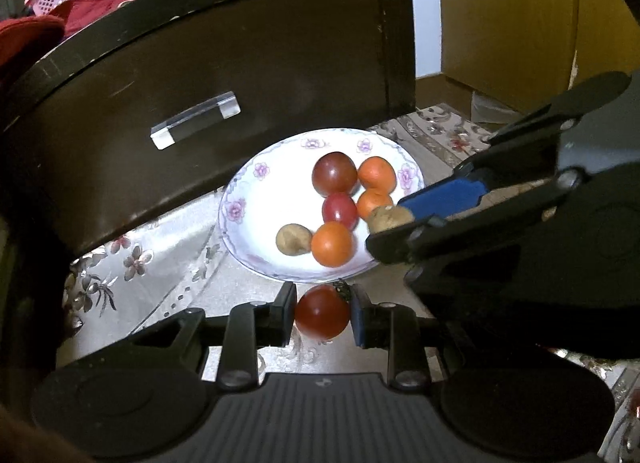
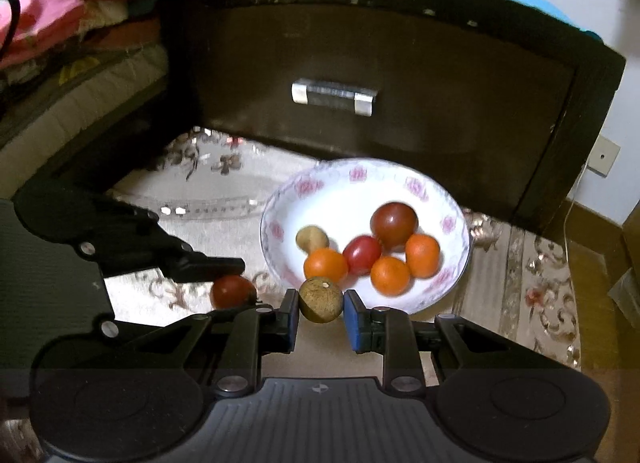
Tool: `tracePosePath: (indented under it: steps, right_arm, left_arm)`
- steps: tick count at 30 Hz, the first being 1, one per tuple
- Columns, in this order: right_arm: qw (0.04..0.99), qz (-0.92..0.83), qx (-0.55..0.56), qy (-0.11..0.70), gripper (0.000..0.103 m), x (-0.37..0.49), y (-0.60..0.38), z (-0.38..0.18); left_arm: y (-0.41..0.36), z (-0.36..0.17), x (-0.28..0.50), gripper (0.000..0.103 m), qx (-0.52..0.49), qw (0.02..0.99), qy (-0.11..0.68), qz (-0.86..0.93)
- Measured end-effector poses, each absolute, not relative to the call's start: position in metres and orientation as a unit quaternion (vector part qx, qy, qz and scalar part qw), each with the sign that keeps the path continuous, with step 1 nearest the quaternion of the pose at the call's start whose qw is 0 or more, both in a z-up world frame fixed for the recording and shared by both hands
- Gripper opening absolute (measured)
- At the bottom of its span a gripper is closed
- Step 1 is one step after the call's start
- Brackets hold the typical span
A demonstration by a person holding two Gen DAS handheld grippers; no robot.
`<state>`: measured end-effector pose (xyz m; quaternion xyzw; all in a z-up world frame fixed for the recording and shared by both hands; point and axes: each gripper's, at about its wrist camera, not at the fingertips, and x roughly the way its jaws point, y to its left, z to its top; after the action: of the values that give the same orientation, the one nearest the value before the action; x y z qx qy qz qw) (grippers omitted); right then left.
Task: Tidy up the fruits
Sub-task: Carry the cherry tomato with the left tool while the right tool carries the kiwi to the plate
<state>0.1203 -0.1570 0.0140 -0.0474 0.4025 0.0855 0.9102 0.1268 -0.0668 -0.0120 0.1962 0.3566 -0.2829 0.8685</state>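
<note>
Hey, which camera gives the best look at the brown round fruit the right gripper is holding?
The right wrist view: the brown fruit sits centred between the right gripper pads, fully visible. In the left wrist view that fruit is partly hidden behind that gripper's fingers, at the plate's edge.

Left gripper (image 1: 323, 313) is down low with its jaws closed in on a red tomato (image 1: 322, 312), 1 pad on each side. Right gripper (image 2: 321, 313) comes in from the right side and sits just beside the left one, angled toward it. Its jaws are pinching a brown round fruit (image 2: 321, 300) between the 2 blue pads (image 2: 353, 322), held level.
</note>
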Motion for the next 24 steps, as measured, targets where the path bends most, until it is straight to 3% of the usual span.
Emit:
tracePosePath:
  steps: [24]
  right_arm:
    - [0.907,0.068,-0.054,0.413,0.022,0.128,-0.165,0.009]
  left_arm:
    - [-0.06,-0.011,0.14,0.034,0.186,0.878,0.356,-0.262]
